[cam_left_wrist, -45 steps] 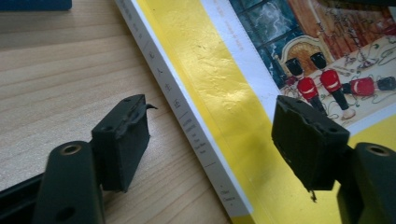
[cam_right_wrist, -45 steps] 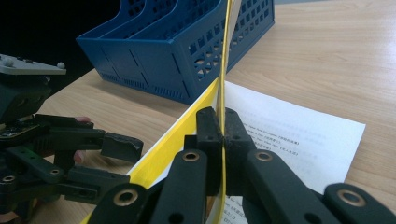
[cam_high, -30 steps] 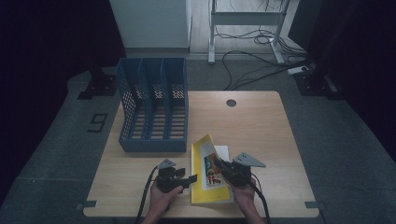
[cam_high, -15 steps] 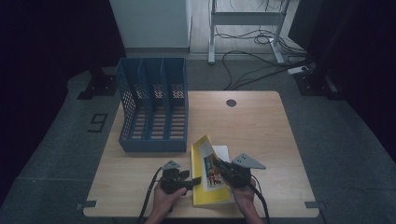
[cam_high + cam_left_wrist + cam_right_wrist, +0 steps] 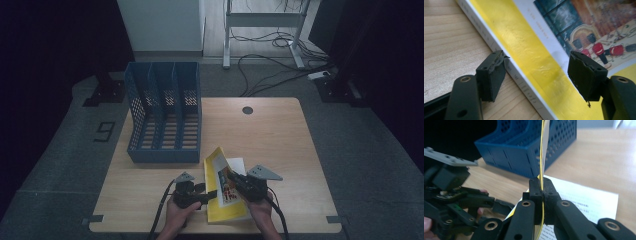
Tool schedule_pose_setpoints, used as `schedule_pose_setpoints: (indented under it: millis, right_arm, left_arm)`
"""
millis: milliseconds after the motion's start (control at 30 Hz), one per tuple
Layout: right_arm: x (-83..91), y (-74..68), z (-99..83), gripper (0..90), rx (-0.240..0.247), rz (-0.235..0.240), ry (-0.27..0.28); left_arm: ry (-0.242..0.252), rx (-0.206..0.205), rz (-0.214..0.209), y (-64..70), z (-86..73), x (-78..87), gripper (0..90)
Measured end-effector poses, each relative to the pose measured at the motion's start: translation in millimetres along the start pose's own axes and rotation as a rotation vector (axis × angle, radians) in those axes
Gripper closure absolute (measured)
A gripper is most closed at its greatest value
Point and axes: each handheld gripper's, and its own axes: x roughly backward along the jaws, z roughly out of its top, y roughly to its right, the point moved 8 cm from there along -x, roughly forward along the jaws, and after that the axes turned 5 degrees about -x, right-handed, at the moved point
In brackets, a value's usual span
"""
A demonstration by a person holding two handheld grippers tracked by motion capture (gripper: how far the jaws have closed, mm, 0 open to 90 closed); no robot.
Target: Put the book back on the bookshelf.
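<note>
- Nearest, the right gripper [image 5: 541,202] was pinched shut on the yellow front cover [image 5: 541,157] of a book [image 5: 226,202], holding that cover lifted on edge so that it rose straight up from between the jaws, with the printed first page [image 5: 584,200] lying flat just beyond them.
- Just beside it, the left gripper [image 5: 539,75] stood with its jaws spread wide and gripping nothing: one jaw over the wooden table [image 5: 446,40] by the book's white spine edge, the other over the glossy yellow cover with its picture of red-coated figures.
- Judged from this, the step in hand was taking a second hold on the book so it could be lifted; the left jaws would do well to straddle the spine edge squarely before closing, one jaw sliding under from the table side.
- A shallow bite risks slipping on the glossy surface, so a deeper one seems wiser.
- The pinched cover is thin and could crease or tear if the right gripper pulled hard while the book's weight still lay on the table; both hands should rise together.
- Farther off, ahead of both grippers, the blue three-slot file organizer [image 5: 165,112] stood well apart from the book, its slots open upward, a likely home for the book.
</note>
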Motion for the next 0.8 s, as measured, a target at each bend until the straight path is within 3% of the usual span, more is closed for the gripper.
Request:
schedule_pose_setpoints:
  millis: [67, 133, 300, 600, 767, 800]
  right_arm:
    - [-0.2, 6.1, -3.3, 87.6, -0.035, 0.009, -0.001]
    - [0.2, 6.5, -3.1, 87.6, -0.037, 0.012, 0.001]
    - [5.1, -2.0, 2.5, 87.7, 0.011, 0.020, 0.030]
    - [12.8, -18.6, 10.5, 87.9, 0.071, 0.056, 0.059]
    - [12.0, -19.7, 10.1, 87.9, 0.066, 0.060, 0.056]
    - [11.6, -15.8, 9.5, 87.7, 0.043, 0.055, 0.045]
  left_arm:
    - [-0.006, 0.004, 0.004, -0.7, -0.7, -0.6, 30.0]
    - [-0.005, 0.009, -0.002, -0.7, -0.5, -0.6, 30.0]
    - [-0.005, 0.017, -0.012, -0.6, -0.1, -0.9, 28.5]
    - [0.003, 0.042, -0.093, 3.2, 1.0, -1.3, 22.6]
    - [0.001, 0.038, -0.074, 2.8, 0.2, -1.6, 23.0]
    - [0.001, 0.039, -0.067, 2.5, 0.2, -1.5, 24.1]
